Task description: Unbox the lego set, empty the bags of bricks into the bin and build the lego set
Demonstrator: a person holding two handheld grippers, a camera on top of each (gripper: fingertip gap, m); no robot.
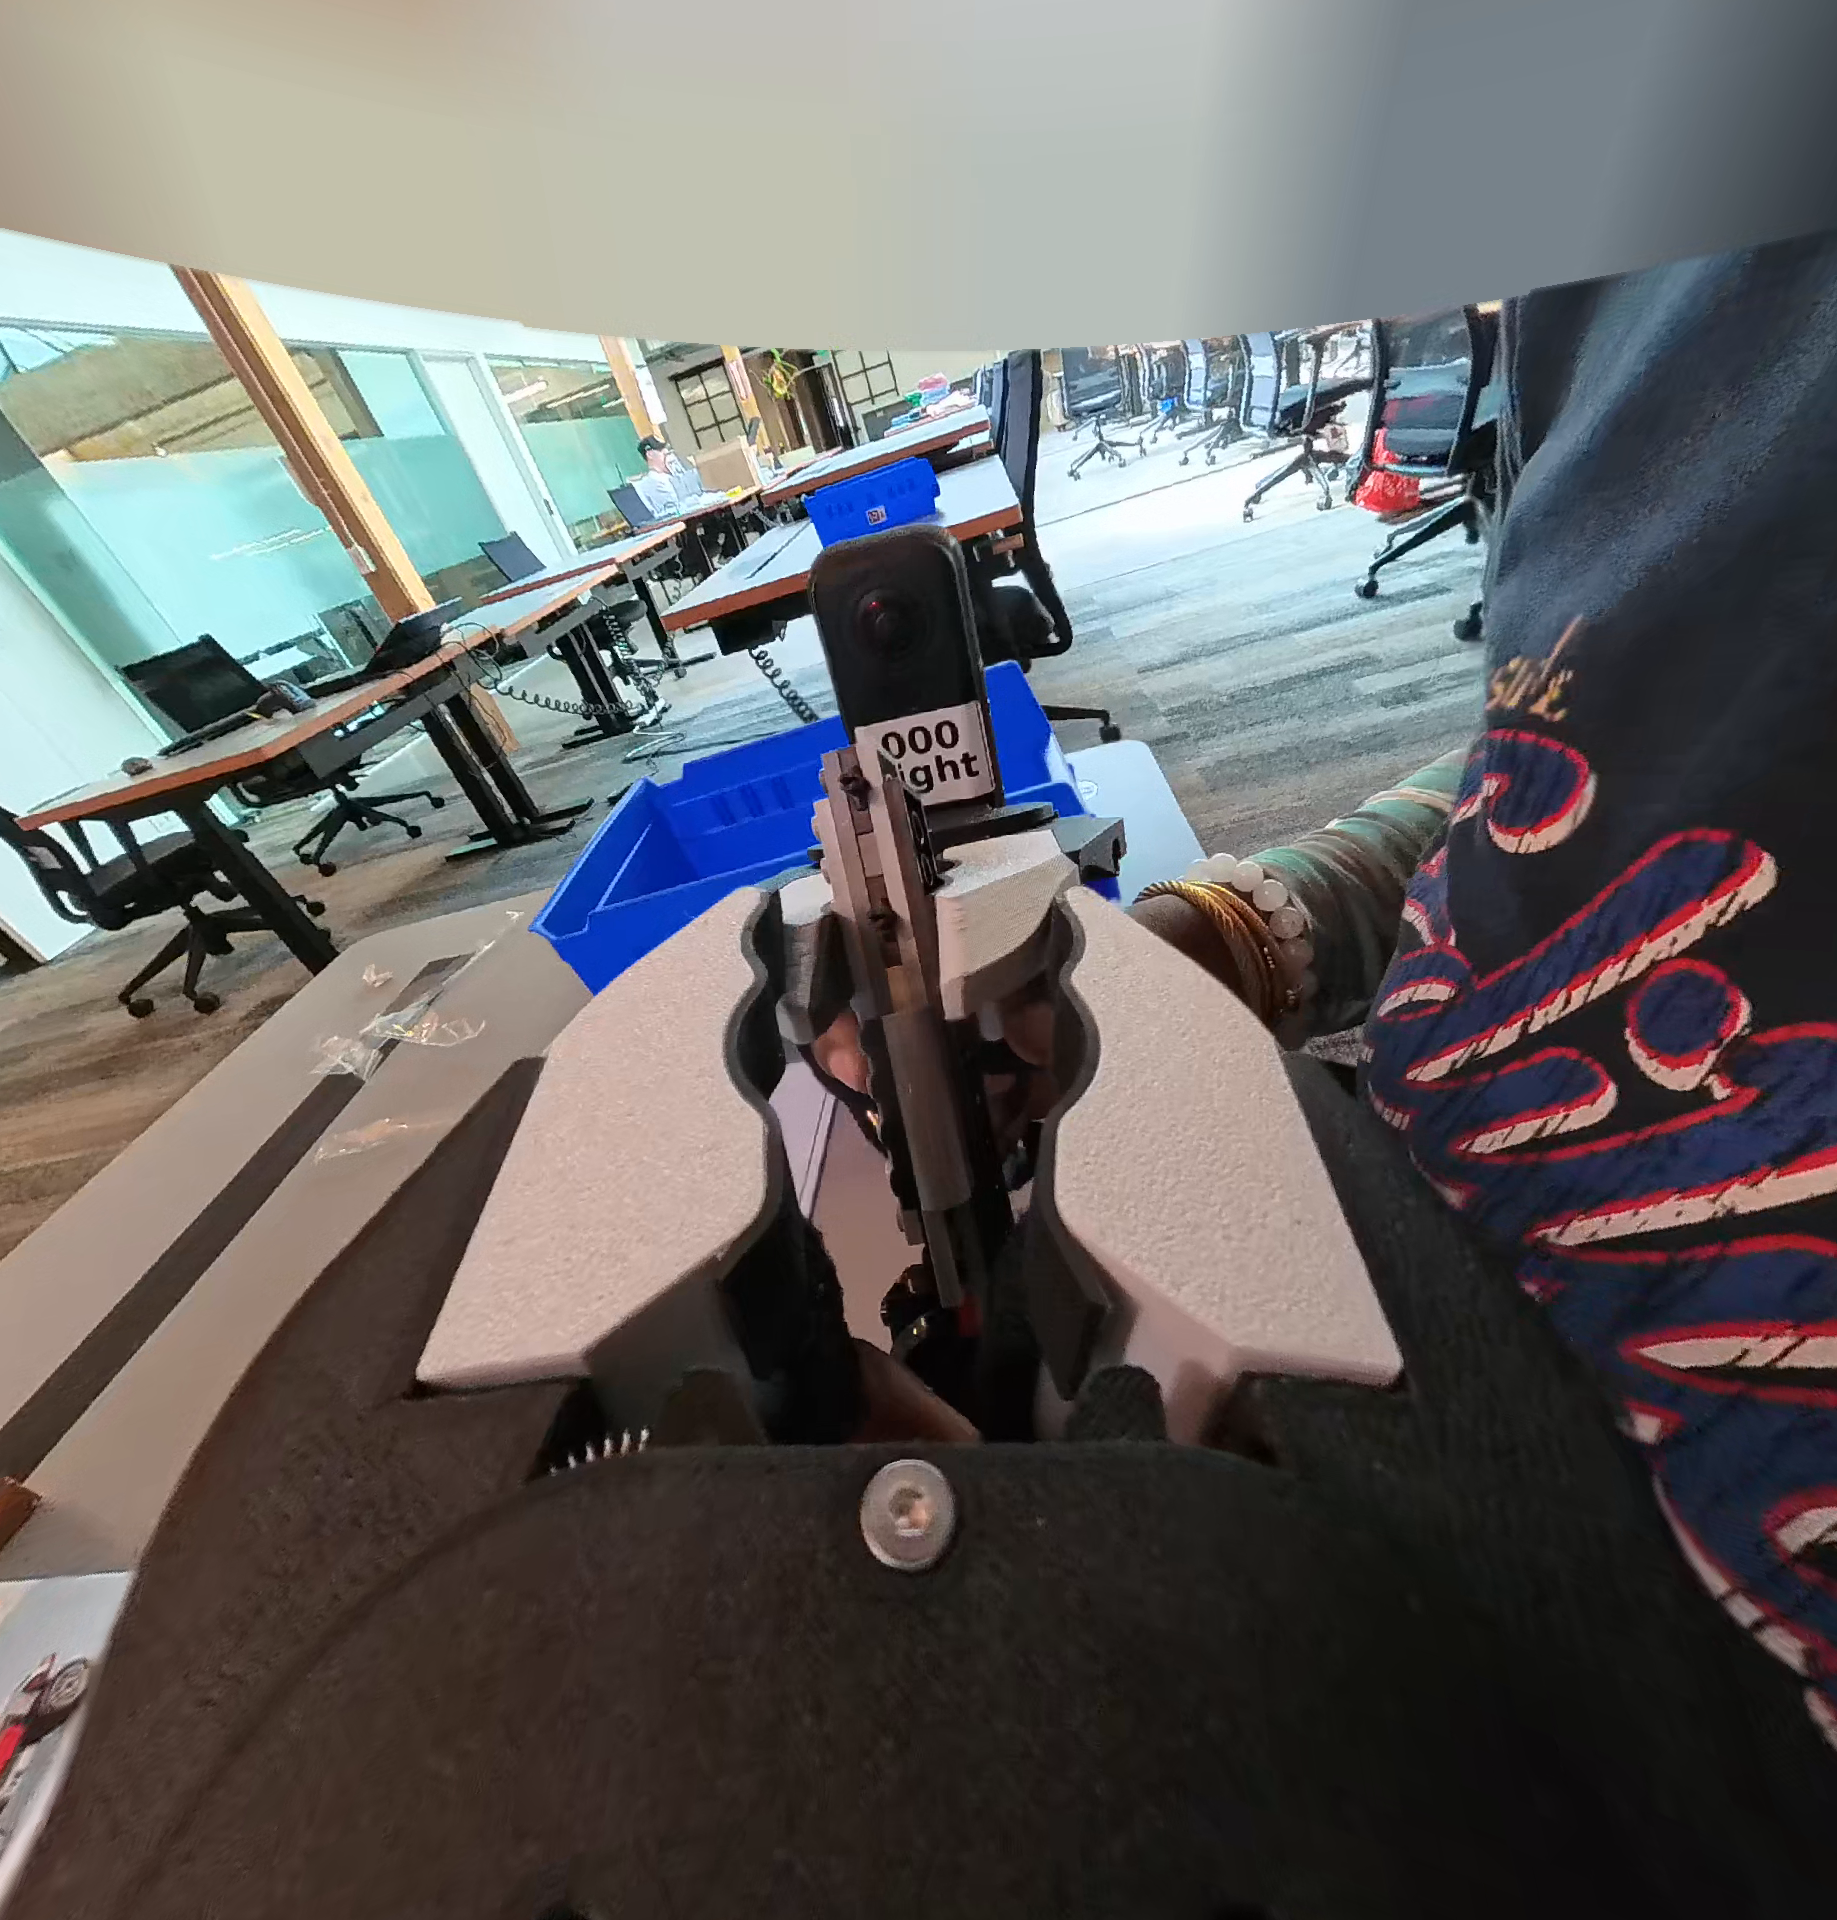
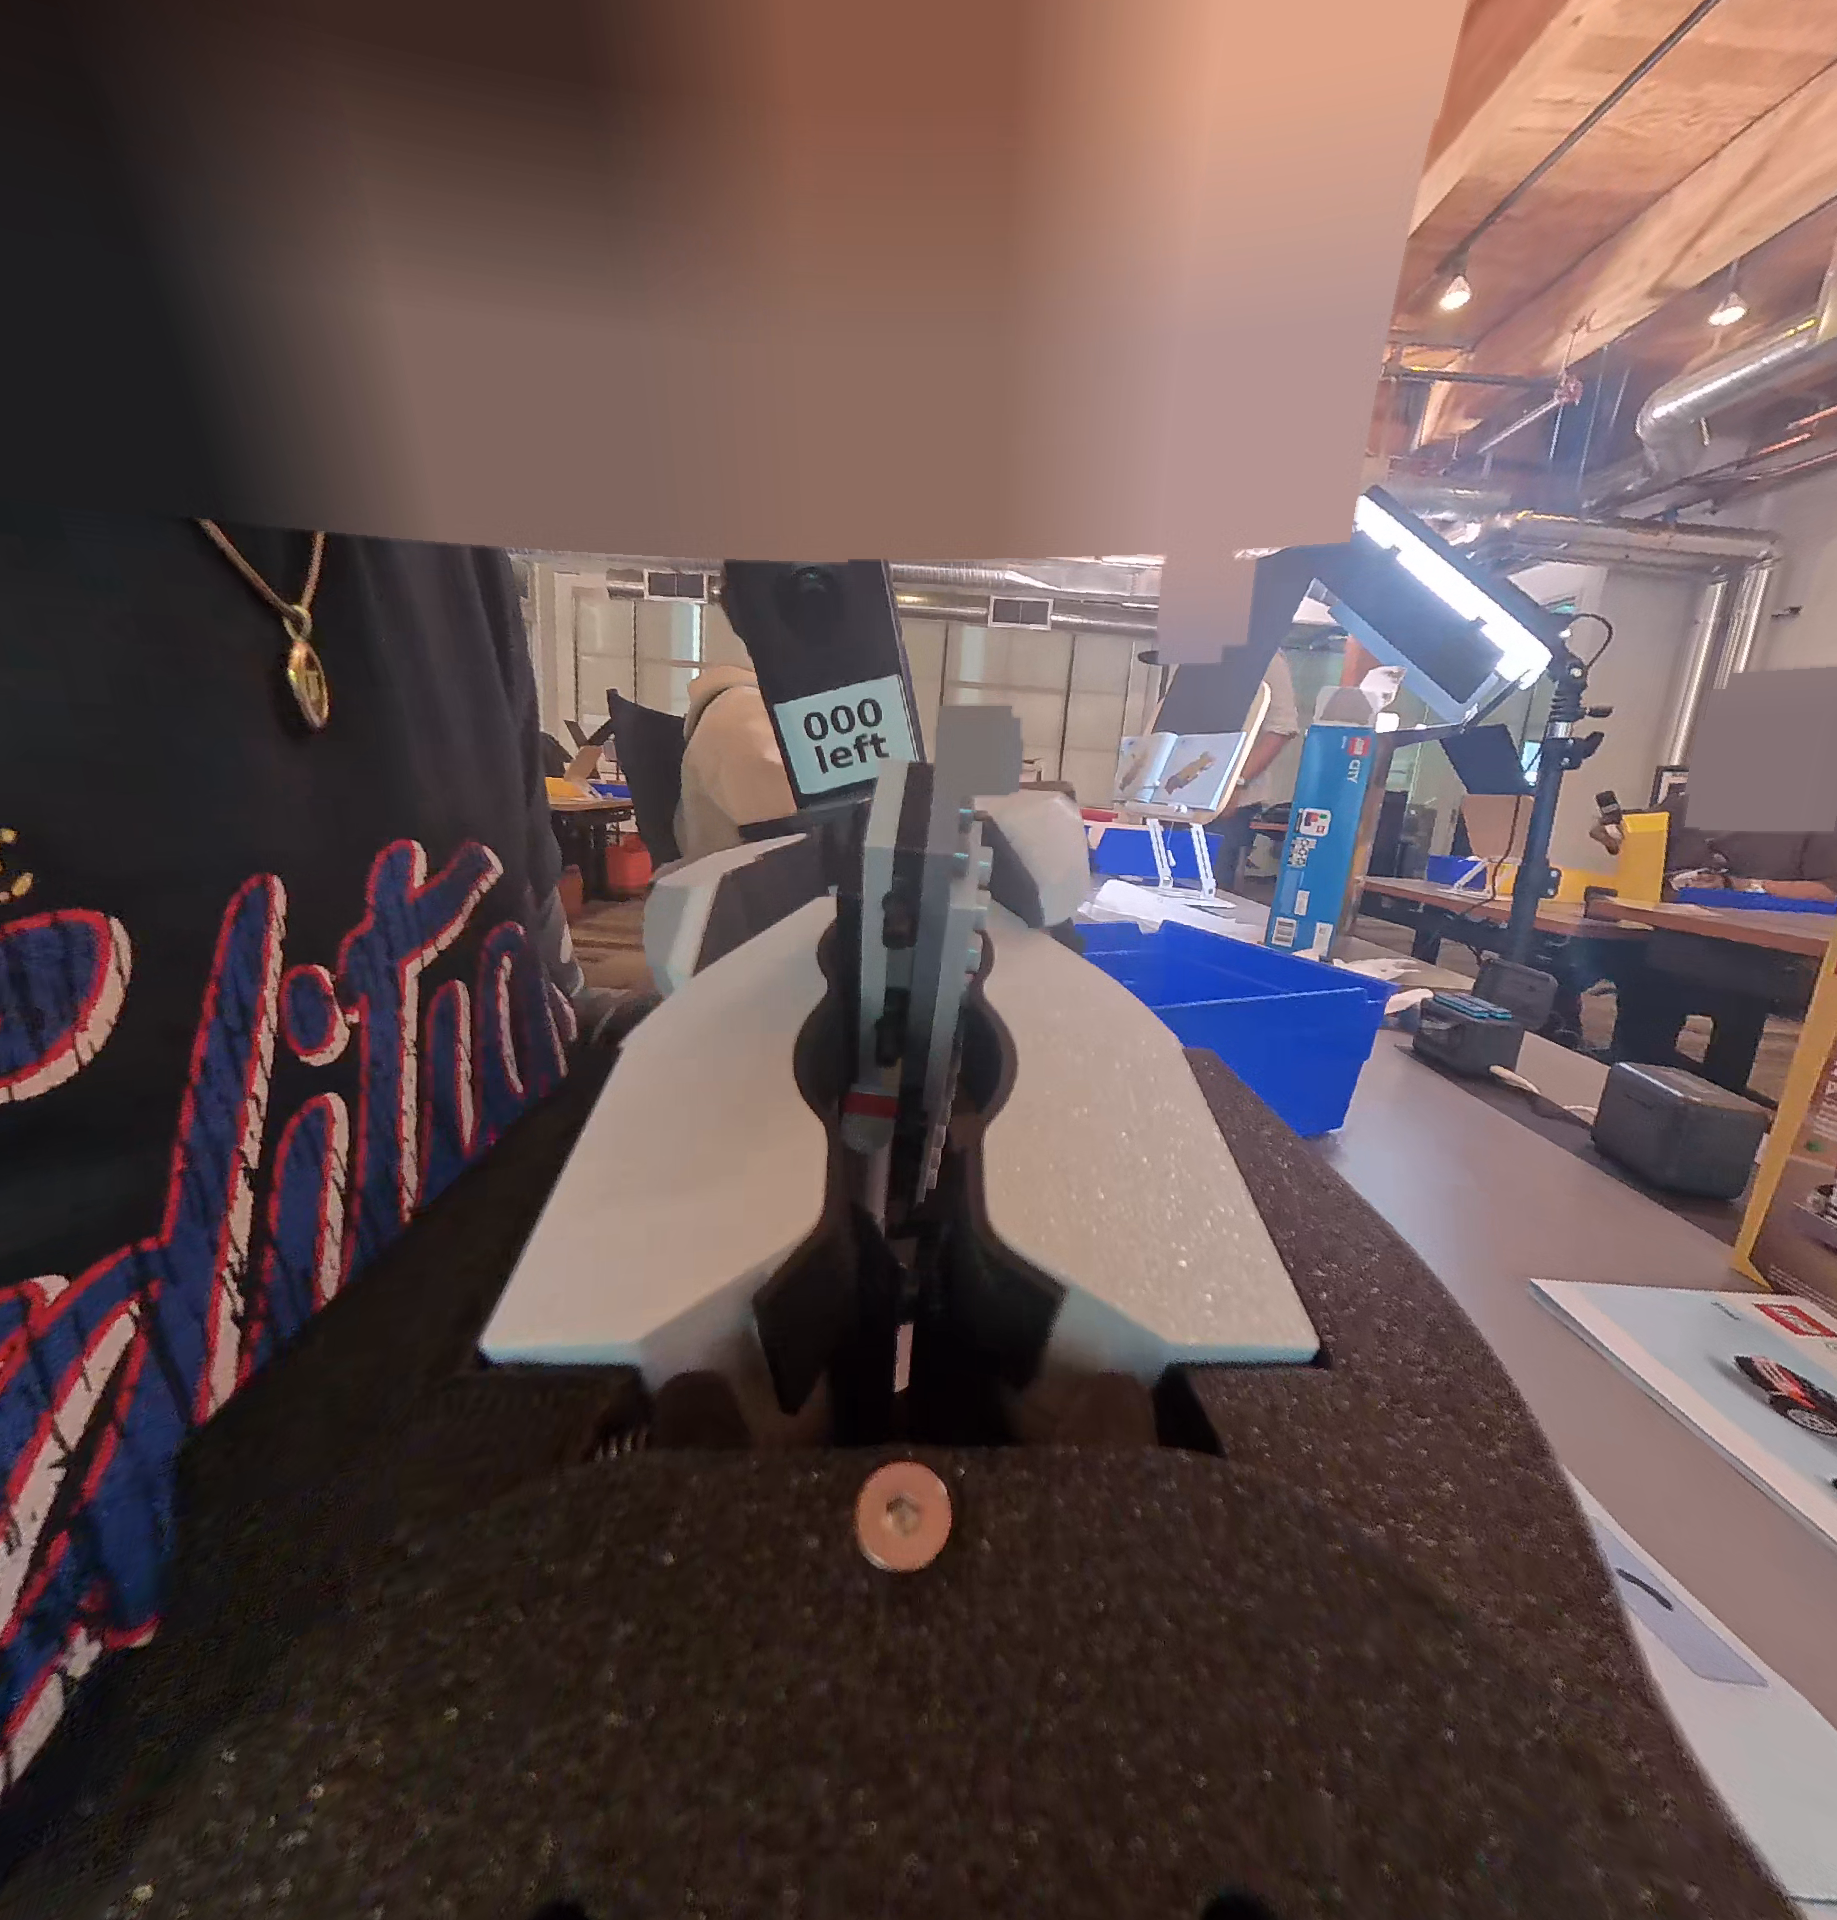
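Note:
A thin grey and black lego assembly stands edge-on between my two grippers, which face each other above the table. My left gripper is shut on its near end. My right gripper is shut on the same assembly from the other side. The right gripper's pale fingers show beyond the assembly in the left wrist view, and the left gripper's fingers show beyond it in the right wrist view. The blue bin sits on the table behind; it also shows in the right wrist view.
The person's dark printed top is close on one side. The yellow lego box and the instruction booklet lie at the right. Empty clear bags lie on the table. A small black box stands by the bin. The tips of both grippers are at nearly the same place.

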